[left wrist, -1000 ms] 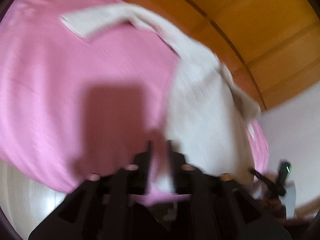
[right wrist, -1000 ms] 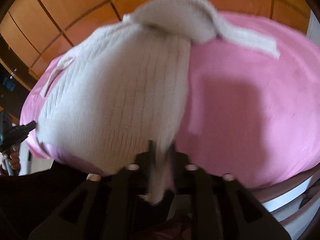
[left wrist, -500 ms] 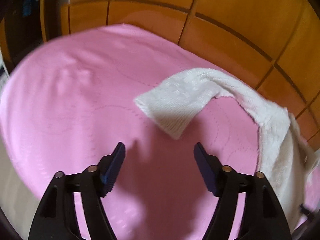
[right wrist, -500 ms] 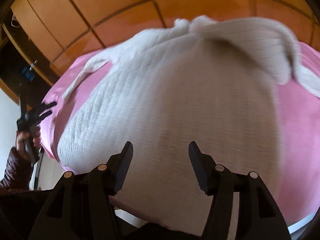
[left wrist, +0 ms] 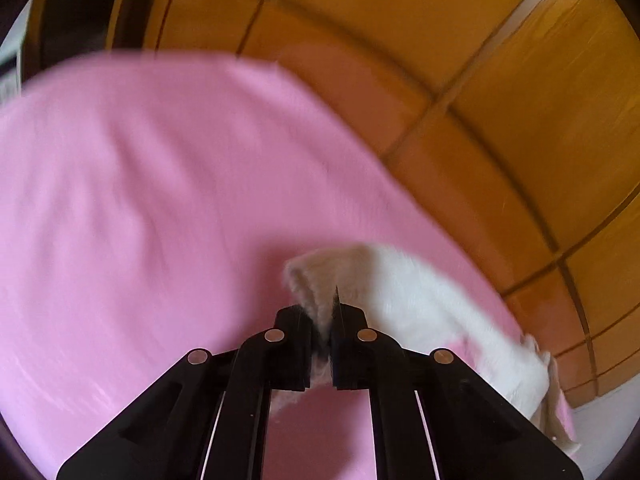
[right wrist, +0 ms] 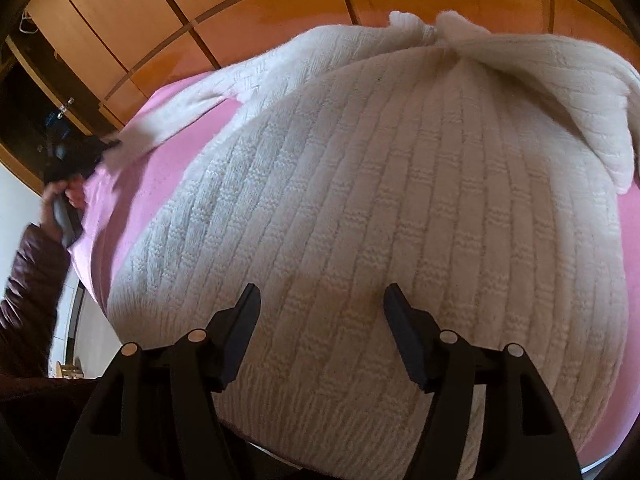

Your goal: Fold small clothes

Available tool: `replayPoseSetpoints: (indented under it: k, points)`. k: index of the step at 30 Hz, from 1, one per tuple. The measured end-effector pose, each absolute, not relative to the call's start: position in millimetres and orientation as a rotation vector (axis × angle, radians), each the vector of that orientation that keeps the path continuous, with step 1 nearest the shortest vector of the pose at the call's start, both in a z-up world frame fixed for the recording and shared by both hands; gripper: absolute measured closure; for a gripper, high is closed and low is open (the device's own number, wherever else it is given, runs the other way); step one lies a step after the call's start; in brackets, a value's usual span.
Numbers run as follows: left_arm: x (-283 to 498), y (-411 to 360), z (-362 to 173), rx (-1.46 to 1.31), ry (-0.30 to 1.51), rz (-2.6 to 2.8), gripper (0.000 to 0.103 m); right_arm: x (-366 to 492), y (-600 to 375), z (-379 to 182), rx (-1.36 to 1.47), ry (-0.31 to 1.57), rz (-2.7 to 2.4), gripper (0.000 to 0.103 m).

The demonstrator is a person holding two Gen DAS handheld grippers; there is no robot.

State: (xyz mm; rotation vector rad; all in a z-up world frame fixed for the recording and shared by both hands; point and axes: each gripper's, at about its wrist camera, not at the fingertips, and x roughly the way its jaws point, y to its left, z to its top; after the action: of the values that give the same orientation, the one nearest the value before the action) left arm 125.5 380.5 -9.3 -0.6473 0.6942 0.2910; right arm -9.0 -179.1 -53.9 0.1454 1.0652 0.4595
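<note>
A white knitted sweater (right wrist: 380,200) lies spread on the pink cloth (right wrist: 160,152), its hem toward the right wrist camera. My right gripper (right wrist: 320,312) hovers over the lower body of the sweater. Its jaws are opening and the pads press on nothing. My left gripper (left wrist: 331,312) is shut on the cuff of the sweater's sleeve (left wrist: 400,288), just above the pink cloth (left wrist: 140,200). In the right wrist view that sleeve (right wrist: 192,100) stretches left to the left gripper (right wrist: 96,148), held by a hand (right wrist: 68,196). The other sleeve (right wrist: 560,80) lies folded over the upper right.
Orange wooden panels (left wrist: 480,80) stand behind the pink surface, with a dark opening (right wrist: 36,120) at the left. The cloth's edge drops off near a person's dark red sleeve (right wrist: 28,280). Bare pink cloth spreads left of the left gripper.
My left gripper, open before the sleeve cuff half a second ago, has shut on it. My right gripper let go of the hem and spread its jaws wider over the sweater body.
</note>
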Motion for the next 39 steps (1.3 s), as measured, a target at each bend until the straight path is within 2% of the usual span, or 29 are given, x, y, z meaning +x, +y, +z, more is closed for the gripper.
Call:
replayPoseSetpoints:
  k: [4, 8, 12, 15, 18, 23, 30, 33, 39]
  points:
    - [103, 420, 53, -0.443, 0.579, 0.415, 0.098, -3, -175, -56, 0.129, 1.067, 0.459, 0.038]
    - [67, 437, 69, -0.355, 0.564, 0.468, 0.098, 2, -175, -54, 0.112, 1.056, 0.458, 0.039]
    - [27, 419, 37, -0.32, 0.666, 0.382, 0.098, 23, -176, -43, 0.098, 1.026, 0.453, 0.039]
    - [-13, 374, -2, -0.306, 0.777, 0.208, 0.098, 59, -167, -18, 0.08, 0.962, 0.478, 0.039]
    - [-55, 349, -25, -0.384, 0.829, 0.113, 0.098, 99, -145, 4, 0.047, 0.898, 0.516, 0.039]
    - [-102, 329, -34, -0.484, 0.851, 0.073, 0.098, 188, -72, 24, -0.011, 0.865, 0.564, 0.039]
    - [-126, 334, -33, -0.506, 0.88, 0.1, 0.098, 283, 15, -7, -0.111, 0.983, 0.521, 0.037]
    - [-138, 332, -41, -0.497, 0.909, 0.11, 0.098, 281, 26, -31, -0.228, 1.041, 0.489, 0.04]
    - [-140, 339, -56, -0.55, 0.937, 0.133, 0.098, 214, -35, -49, -0.233, 0.981, 0.564, 0.04]
